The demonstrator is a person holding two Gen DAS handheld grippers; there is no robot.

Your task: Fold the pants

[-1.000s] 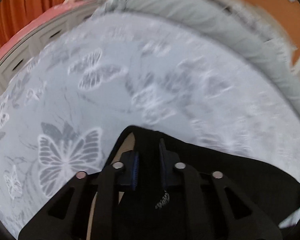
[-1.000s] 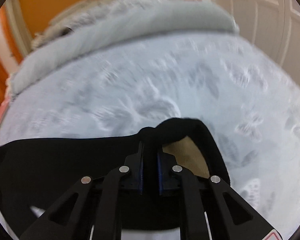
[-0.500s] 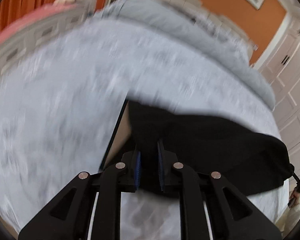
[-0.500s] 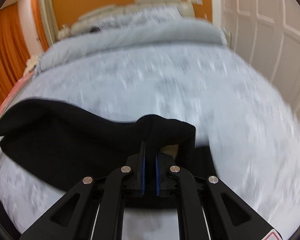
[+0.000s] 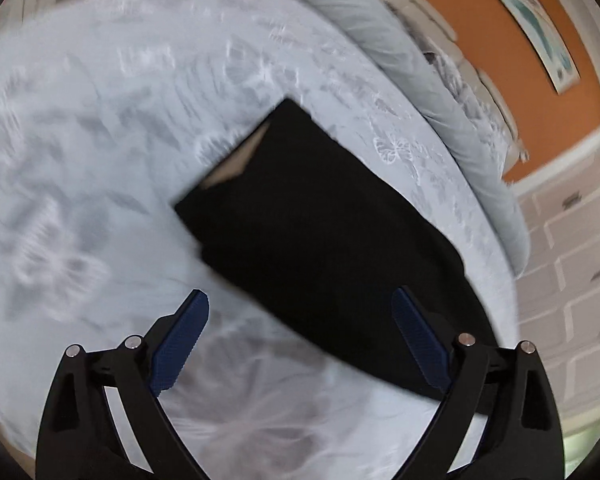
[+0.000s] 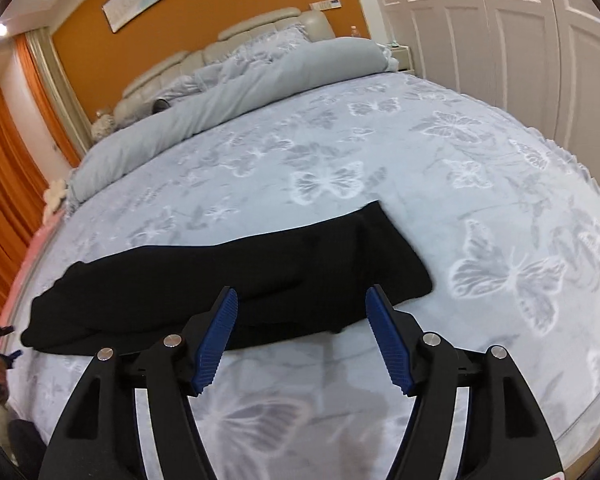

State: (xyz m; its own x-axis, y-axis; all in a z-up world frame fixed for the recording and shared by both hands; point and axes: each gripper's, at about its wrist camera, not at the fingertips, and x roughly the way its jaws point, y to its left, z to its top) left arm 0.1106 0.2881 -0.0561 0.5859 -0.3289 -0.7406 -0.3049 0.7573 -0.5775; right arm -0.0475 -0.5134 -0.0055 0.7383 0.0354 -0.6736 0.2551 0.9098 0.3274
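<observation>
- Left wrist view: the pants (image 5: 332,236) lie flat on the bed (image 5: 100,152) as a black slab running from upper centre down toward the lower right. A tan lining strip shows at the far edge. The left gripper (image 5: 300,344) has its fingers (image 5: 182,340) spread wide with nothing between them; the near edge of the cloth lies between and just beyond the tips. The picture is motion-blurred, so fine creases cannot be judged.
- Risk, left side: the exposed lining suggests the top layer sits askew. A regrasp taking only one layer would likely drag it off the one beneath and spoil the fold.
- Change, left side: half a second ago these fingers were closed on a raised ridge of the cloth; they are now apart and the cloth is down.
- Right wrist view: the pants (image 6: 236,280) stretch across the bed (image 6: 480,184) from the left edge to a squared end at right of centre. The right gripper (image 6: 300,336) is likewise wide and empty, tips over the near hem.
- Risk, right side: the near edge looks bunched on the left; in my judgement a further fold made without smoothing would lock that in, and the soft bedding may let the fabric creep.
- Change, right side: the earlier pinch on a lifted bunch is gone; the garment lies flatter.
</observation>
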